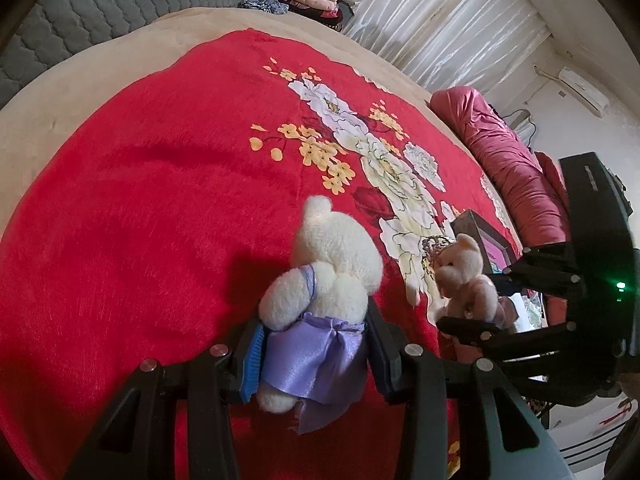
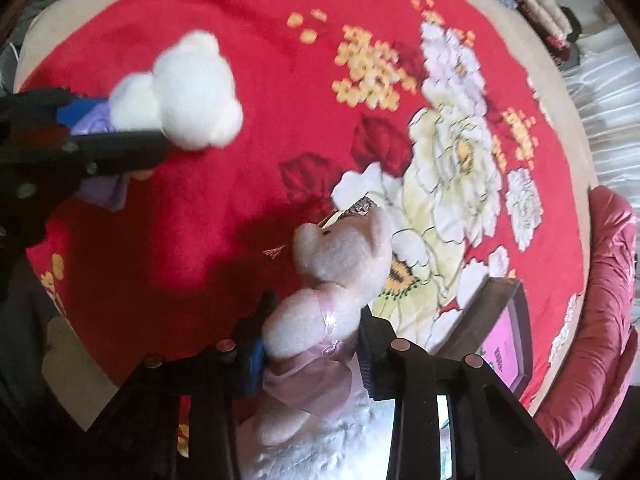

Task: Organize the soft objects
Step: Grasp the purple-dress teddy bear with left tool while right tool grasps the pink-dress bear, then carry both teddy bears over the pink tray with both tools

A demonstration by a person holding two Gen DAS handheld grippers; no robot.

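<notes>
Between left fingers (image 1: 314, 354): white plush bear in purple satin skirt (image 1: 320, 296), clamped at waist.
Between right fingers (image 2: 310, 354): pink plush bear in pink dress (image 2: 332, 288), clamped at waist.

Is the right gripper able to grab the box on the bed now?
Probably not yet. The right gripper is full: its fingers are shut on the pink teddy. The box sits close beside it, with nothing in between.

Both grippers are built of matte black angular linkage arms joined by round silver pivot screws. The left gripper (image 1: 312, 354) is fitted with blue ribbed pads (image 1: 253, 354) on its fingers (seen edge-on). On the black housing of the right gripper (image 1: 472, 312), at far right, a small green light (image 1: 620, 285) is lit.
</notes>
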